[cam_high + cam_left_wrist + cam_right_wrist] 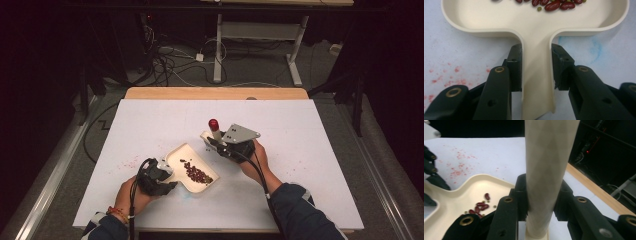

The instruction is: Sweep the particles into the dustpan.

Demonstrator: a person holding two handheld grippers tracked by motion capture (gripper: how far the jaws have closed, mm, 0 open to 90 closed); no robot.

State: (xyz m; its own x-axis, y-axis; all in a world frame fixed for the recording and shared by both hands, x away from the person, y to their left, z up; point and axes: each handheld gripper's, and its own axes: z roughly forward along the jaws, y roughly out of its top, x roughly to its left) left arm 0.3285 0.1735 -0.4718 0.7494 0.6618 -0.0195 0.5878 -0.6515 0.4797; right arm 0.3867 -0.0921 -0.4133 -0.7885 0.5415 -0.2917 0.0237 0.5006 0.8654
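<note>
Left gripper [167,176] fingers clamp the cream plastic dustpan's handle [537,82]; right gripper [216,143] fingers grip the cream brush handle [547,170].

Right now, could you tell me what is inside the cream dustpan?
Dark red beans lie inside the dustpan, with a few small green ones among them. Whether more lie beneath the pile is hidden.

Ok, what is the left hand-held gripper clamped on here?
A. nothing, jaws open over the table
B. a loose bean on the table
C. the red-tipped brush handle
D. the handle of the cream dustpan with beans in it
D: in the left gripper view the left hand-held gripper has its jaws pressed against both sides of the dustpan handle, with beans lying in the pan.
</note>
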